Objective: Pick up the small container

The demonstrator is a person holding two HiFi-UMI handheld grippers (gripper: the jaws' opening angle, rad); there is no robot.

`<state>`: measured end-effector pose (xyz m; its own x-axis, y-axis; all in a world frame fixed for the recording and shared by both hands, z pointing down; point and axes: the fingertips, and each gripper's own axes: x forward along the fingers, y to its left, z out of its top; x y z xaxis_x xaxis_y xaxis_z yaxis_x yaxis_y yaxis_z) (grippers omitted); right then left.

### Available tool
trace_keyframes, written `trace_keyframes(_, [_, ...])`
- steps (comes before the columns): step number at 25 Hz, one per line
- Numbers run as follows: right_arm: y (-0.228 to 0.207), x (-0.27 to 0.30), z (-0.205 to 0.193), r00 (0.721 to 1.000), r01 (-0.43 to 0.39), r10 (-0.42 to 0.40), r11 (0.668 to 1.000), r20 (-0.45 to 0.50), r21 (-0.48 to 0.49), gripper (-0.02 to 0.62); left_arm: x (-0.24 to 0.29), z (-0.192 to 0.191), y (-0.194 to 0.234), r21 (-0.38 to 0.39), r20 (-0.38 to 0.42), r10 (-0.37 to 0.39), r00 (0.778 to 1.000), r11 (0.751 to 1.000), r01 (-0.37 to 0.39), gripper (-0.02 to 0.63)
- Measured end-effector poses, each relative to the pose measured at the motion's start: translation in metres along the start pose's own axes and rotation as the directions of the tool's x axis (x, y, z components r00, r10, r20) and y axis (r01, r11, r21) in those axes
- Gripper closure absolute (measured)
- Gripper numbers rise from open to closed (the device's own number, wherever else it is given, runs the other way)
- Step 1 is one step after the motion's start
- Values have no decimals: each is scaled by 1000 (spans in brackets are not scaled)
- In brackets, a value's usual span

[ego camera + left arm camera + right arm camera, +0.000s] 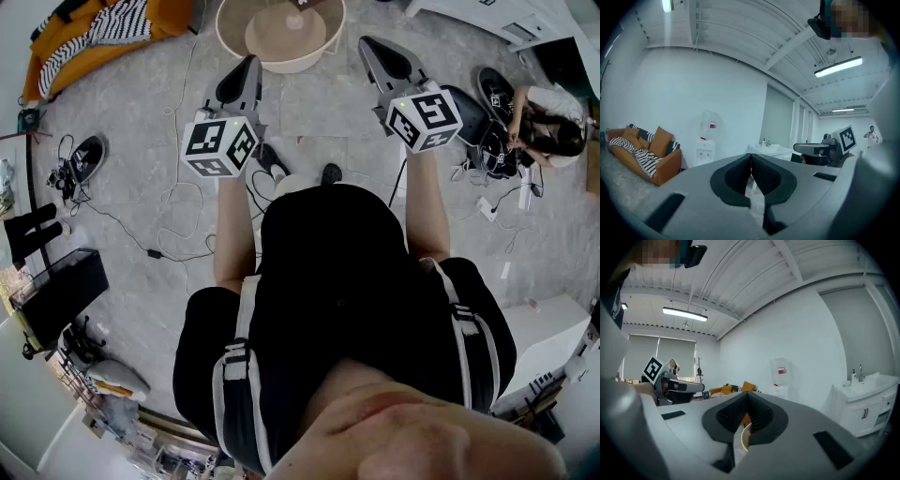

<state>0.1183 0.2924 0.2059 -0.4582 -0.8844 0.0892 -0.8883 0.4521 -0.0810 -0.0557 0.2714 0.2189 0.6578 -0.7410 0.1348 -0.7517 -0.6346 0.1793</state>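
Note:
In the head view I hold both grippers out in front of me, above the grey floor. My left gripper [249, 64] and right gripper [371, 43] both point toward a round cream basin-like thing [281, 33] at the top edge. In the left gripper view the jaws [751, 157] meet with nothing between them. In the right gripper view the gripper [746, 397] is shut too and holds nothing. Each gripper view shows the other gripper [825, 147] [677, 385] to the side. I cannot make out a small container in any view.
An orange sofa with a striped blanket [103, 33] stands at the far left. A water dispenser [707, 140] and a sink cabinet [862, 404] line the wall. Shoes [86, 155], cables and a black box [56, 291] lie on the floor. A person [544, 127] sits at right.

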Motion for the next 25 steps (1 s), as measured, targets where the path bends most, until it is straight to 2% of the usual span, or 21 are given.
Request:
trace_keyframes(16, [-9, -24, 0, 999, -23, 22, 1000, 27, 5, 592, 1, -9, -26, 3, -7, 21, 1000, 1000, -21, 588])
trace_keyframes(19, [-6, -22, -1, 998, -48, 47, 998, 36, 28, 592, 0, -12, -26, -3, -16, 29, 999, 1000, -29, 588])
trace_keyframes(25, [-9, -9, -17, 999, -38, 38, 998, 4, 53, 592, 2, -19, -16, 0, -39, 41, 998, 999, -41, 588])
